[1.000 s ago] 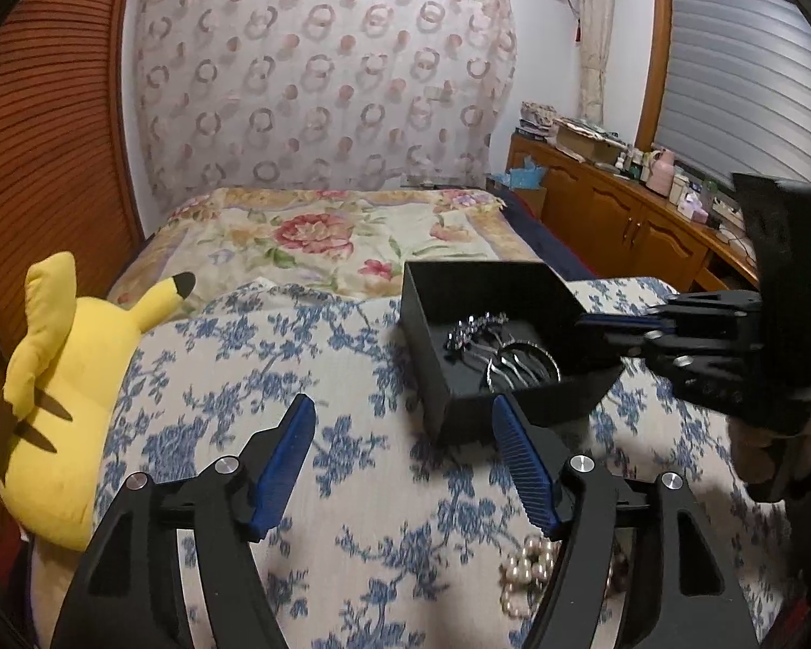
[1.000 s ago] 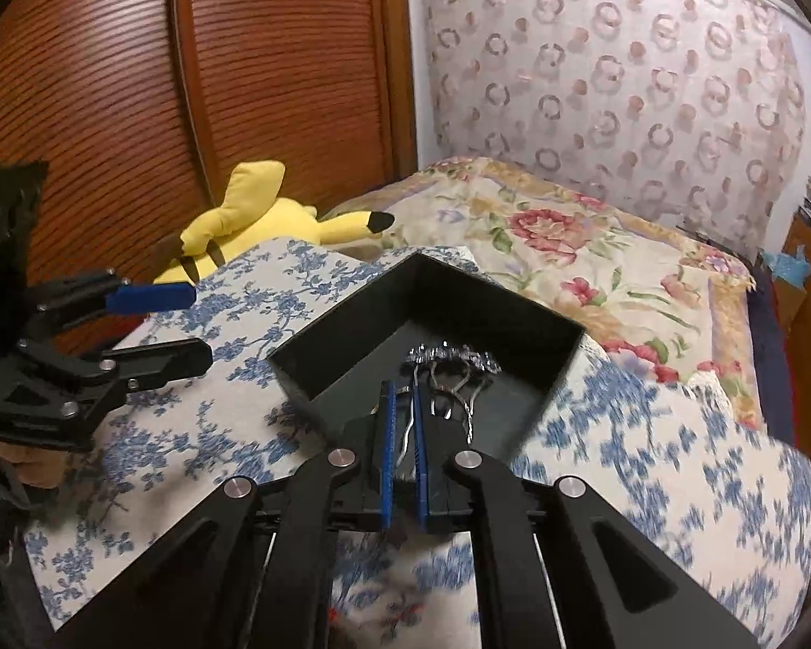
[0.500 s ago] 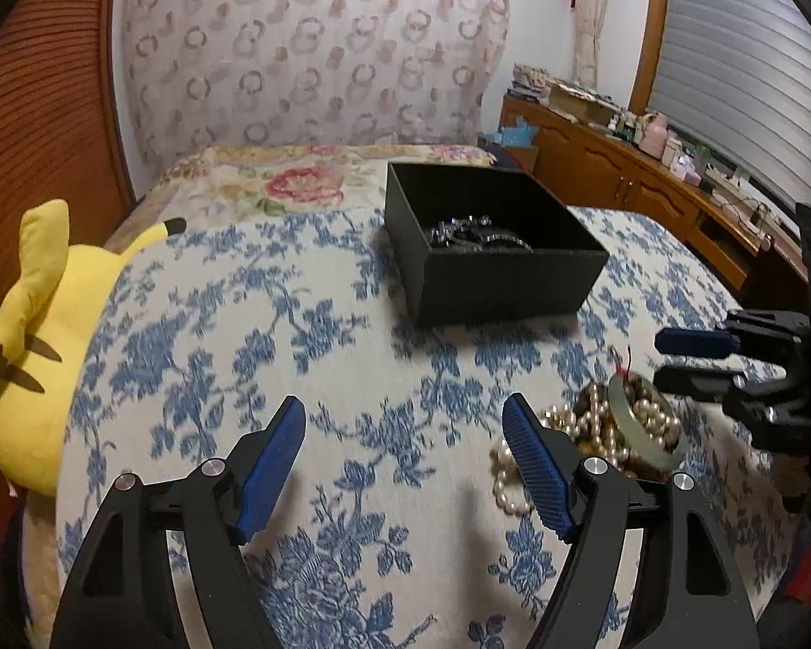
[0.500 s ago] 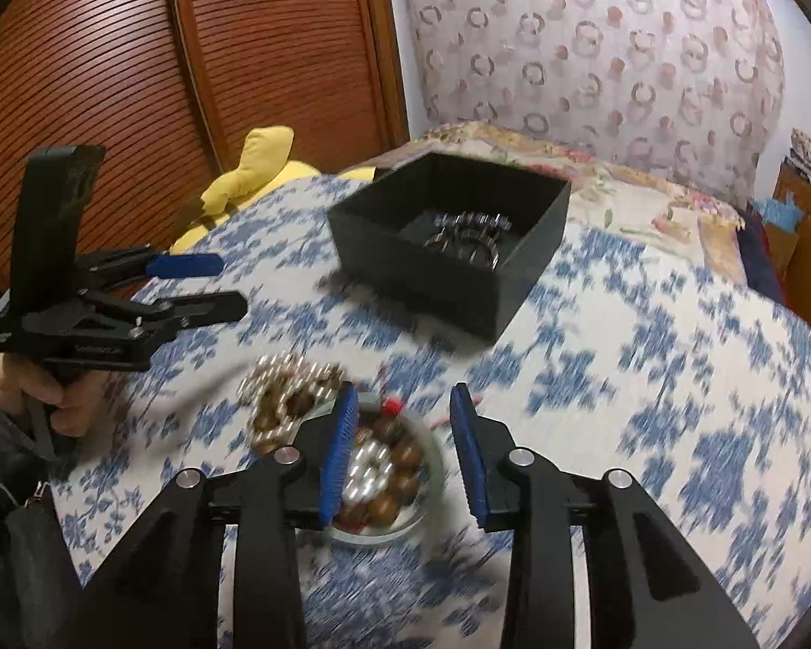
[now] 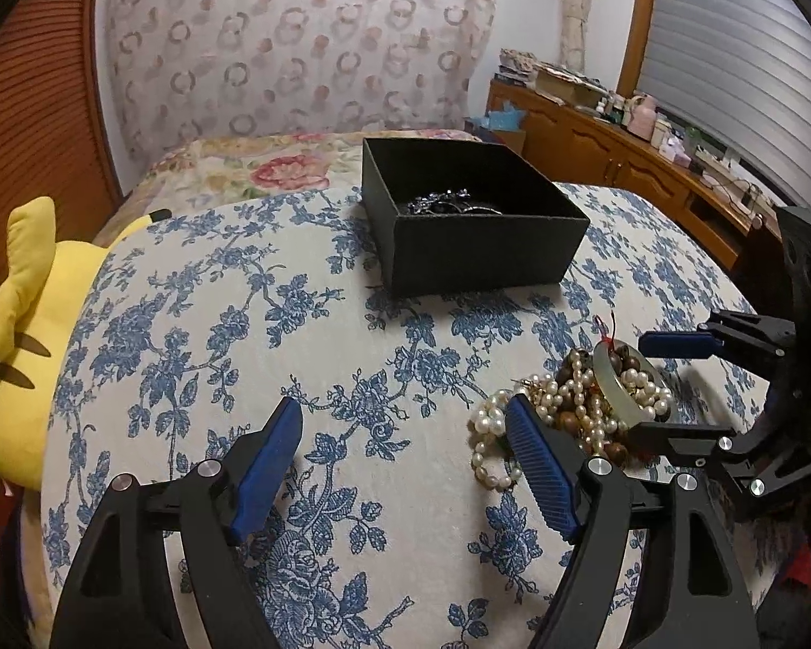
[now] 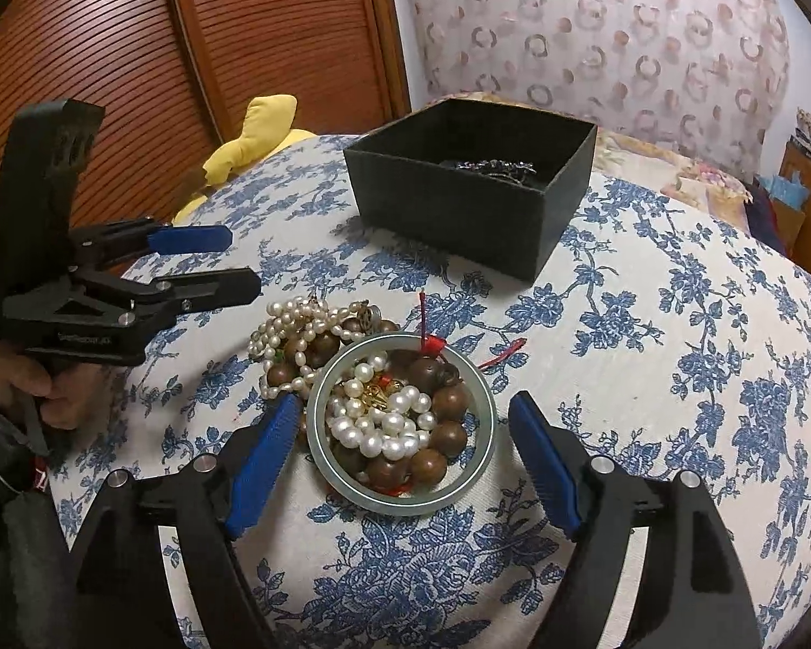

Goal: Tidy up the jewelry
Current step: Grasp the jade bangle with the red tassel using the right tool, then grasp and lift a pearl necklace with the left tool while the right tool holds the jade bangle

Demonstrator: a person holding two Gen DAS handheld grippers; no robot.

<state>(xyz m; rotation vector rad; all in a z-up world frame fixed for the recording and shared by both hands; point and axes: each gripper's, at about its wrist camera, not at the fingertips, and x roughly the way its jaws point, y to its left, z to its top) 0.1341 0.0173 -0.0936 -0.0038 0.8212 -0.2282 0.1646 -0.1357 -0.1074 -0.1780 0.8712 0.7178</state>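
Right wrist view: right gripper (image 6: 400, 441) is spread wide & empty, blue pads on either side of the pale green jade bangle (image 6: 401, 422), which lies flat on the blue-floral cloth (image 6: 676, 378). Left pad looks v. close to the rim, maybe touching; right pad stands apart. Bangle rings part of a tangle of pearl strands (image 6: 376, 422) & brown wood beads (image 6: 438, 405), w/ more of the pile spilling out to its left.

Bangle is a ring, so no long axis; jaws already straddle its width. Right gripper is clearly nearer. Left gripper (image 5: 405, 454) also wide open, holding nothing, off to the pile's left side.

Black box (image 6: 476, 184) w/ silver pieces inside sits beyond the pile, straight ahead. Likely next: close on the bangle — beads may drag along.
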